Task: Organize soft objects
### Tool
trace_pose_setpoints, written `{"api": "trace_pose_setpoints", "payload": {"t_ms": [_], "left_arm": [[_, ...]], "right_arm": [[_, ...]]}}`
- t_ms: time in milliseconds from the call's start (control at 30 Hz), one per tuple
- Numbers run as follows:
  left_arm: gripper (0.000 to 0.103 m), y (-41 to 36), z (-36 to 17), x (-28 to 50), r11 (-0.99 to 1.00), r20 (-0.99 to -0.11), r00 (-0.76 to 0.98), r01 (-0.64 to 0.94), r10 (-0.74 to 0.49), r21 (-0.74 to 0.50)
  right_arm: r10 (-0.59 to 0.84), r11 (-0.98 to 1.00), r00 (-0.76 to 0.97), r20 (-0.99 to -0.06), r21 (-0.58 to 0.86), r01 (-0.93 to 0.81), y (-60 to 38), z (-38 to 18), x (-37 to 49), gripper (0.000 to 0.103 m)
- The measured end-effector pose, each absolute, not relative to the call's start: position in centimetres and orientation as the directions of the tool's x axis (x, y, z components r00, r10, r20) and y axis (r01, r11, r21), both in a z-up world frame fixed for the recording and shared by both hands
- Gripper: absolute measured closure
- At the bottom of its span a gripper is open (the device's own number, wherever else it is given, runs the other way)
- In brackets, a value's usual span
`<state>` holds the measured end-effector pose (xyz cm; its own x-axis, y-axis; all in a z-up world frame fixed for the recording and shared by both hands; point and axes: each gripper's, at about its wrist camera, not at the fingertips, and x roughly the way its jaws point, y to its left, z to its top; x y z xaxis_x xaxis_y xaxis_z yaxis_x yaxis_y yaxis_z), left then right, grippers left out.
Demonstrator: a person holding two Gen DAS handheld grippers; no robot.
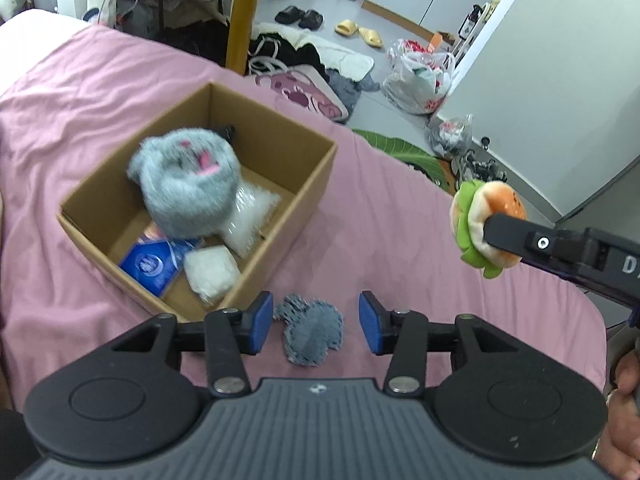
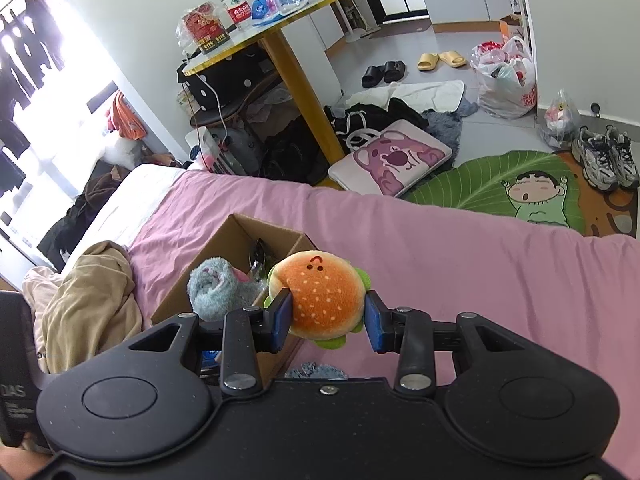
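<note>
Left wrist view: cardboard box (image 1: 276,196) on pink sheet (image 1: 380,220), grey fluffy toy (image 1: 188,184) blurred over its opening, blue packet (image 1: 150,266) and white bags (image 1: 210,274) inside. Left gripper (image 1: 316,322) spread wide, nothing held, small grey-blue plush (image 1: 310,330) on sheet between the pads. Far right, burger plush (image 1: 486,228) aloft. Right wrist view: right gripper (image 2: 326,316) clamped on burger plush (image 2: 322,294), just right of box (image 2: 224,258), above sheet.

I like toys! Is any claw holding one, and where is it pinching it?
The right gripper pinches the burger plush by its bun sides. The left gripper holds nothing.
</note>
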<state>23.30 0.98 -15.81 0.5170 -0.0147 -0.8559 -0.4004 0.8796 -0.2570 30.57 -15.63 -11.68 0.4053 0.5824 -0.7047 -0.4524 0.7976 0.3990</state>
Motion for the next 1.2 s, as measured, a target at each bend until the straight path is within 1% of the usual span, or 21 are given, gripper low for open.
{"api": "trace_pose_setpoints", "payload": {"t_ms": [433,733,833,967,1100,1133,1167,1200], "left_arm": [[0.057,-0.6,-21.8,25.4,0.858,-0.909,0.417,-0.464,-0.01,-0.222],[0.057,-1.4,-23.9,26.1,0.847,-0.923,0.385,-0.495,0.014,-0.194],[0.059,-1.5,-24.3,26.2,0.84,-0.921,0.389,-0.507,0.024,-0.192],[0.069,-1.5,-24.2,26.0,0.843,-0.92,0.39,-0.505,0.031,-0.186],[0.074,-1.5,-24.2,26.1,0.843,-0.916,0.401,-0.5,0.024,-0.197],[0.078,-1.4,-24.0,26.1,0.844,-0.913,0.407,-0.498,0.024,-0.199],[0.095,-1.4,-23.9,26.1,0.847,-0.913,0.408,-0.493,0.022,-0.2],[0.103,-1.3,-23.7,25.9,0.847,-0.913,0.407,-0.492,0.02,-0.201]], "right_arm": [[0.582,0.803,0.398,-0.709,0.423,-0.421,-17.2,-13.0,31.8,0.066],[0.574,0.807,0.388,-0.721,0.417,-0.418,-16.9,-13.7,31.9,0.065],[0.568,0.809,0.379,-0.731,0.41,-0.422,-16.6,-14.0,32.1,0.065],[0.537,0.825,0.369,-0.759,0.379,-0.42,-16.1,-14.8,32.2,0.065],[0.513,0.838,0.363,-0.778,0.362,-0.41,-15.8,-15.6,32.5,0.065],[0.51,0.839,0.362,-0.78,0.359,-0.409,-15.8,-15.8,32.5,0.065],[0.508,0.84,0.361,-0.782,0.357,-0.408,-15.8,-15.8,32.4,0.065],[0.507,0.84,0.36,-0.783,0.355,-0.409,-15.7,-15.9,32.4,0.065]]}}
